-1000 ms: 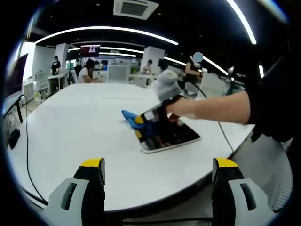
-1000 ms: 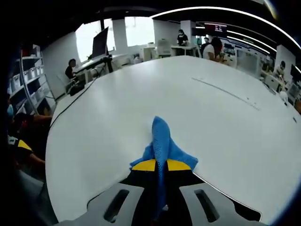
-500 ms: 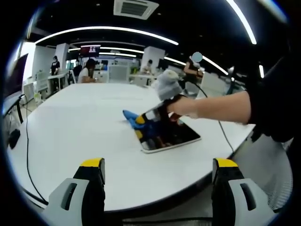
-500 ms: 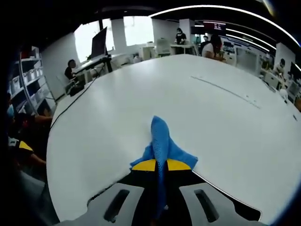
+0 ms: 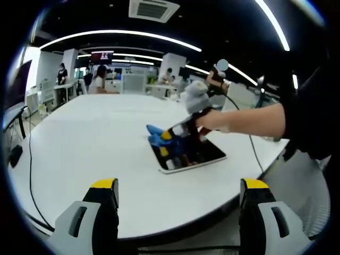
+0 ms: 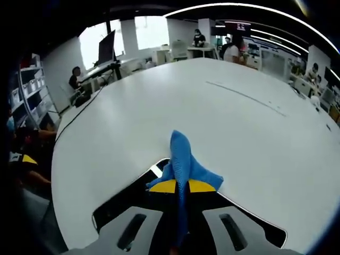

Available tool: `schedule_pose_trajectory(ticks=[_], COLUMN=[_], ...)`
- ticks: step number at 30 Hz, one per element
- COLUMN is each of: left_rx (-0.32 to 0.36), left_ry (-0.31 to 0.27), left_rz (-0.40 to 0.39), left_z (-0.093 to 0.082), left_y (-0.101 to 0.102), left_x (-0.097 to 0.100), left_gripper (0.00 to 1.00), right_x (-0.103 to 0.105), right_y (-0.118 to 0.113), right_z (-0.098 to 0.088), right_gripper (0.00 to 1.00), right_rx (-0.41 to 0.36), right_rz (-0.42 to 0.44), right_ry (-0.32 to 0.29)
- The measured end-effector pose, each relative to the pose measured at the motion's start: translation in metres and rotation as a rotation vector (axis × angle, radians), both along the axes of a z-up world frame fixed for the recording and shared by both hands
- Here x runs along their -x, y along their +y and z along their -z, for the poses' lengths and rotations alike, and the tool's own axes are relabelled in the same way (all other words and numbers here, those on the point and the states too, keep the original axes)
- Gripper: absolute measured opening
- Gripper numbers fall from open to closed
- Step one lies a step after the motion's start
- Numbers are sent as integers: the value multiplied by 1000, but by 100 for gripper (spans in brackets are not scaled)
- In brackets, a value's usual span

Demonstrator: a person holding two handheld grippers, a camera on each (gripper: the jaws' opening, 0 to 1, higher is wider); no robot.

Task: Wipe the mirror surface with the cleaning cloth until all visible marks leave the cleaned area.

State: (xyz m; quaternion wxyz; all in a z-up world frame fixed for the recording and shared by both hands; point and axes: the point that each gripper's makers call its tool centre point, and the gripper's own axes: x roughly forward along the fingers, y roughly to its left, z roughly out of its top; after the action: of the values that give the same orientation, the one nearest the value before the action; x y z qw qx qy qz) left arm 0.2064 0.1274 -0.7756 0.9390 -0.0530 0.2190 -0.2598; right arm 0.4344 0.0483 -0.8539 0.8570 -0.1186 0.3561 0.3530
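Your right tongs (image 6: pixel 177 186) were clamped on the blue cleaning cloth (image 6: pixel 182 162), which stuck up between the yellow-tipped jaws and spilled to either side of them. In the right gripper view the cloth sat over the near-left corner of the mirror (image 6: pixel 130 194), a dark rectangular pane with a pale rim lying flat on the white worktop (image 6: pixel 159 106).

Your left tongs (image 5: pixel 178 187) were held wide apart with nothing between the jaws, low at the near edge of the worktop (image 5: pixel 79 149), well apart from the mirror (image 5: pixel 204 154). From there you could see your right tongs (image 5: pixel 166 142) pressing the cloth (image 5: pixel 155 134) onto the far-left end of the mirror, your gloved hand (image 5: pixel 195 98) and dark sleeve (image 5: pixel 305 117) reaching in from the right.
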Motion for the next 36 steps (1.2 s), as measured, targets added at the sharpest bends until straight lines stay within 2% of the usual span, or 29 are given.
schedule_pose_trajectory(ticks=[15,24,34,36], left_rx=[-3,-1,-1,-1], left_ry=[0,-1,-1,0], left_rz=[0,-1,2,3], left_z=[0,0,1,1], left_y=[0,0,-1,-1], left_x=[0,0,0,0], left_gripper=[95,95,95,95], right_x=[-2,-2,2,8], right_y=[-18,-20,-18,-17], right_z=[0,1,3,1], right_gripper=[1,0,0,0], right_rx=[15,-5,-2,-4], right_rz=[23,35,25,25], right_ry=[-1,27,18,14])
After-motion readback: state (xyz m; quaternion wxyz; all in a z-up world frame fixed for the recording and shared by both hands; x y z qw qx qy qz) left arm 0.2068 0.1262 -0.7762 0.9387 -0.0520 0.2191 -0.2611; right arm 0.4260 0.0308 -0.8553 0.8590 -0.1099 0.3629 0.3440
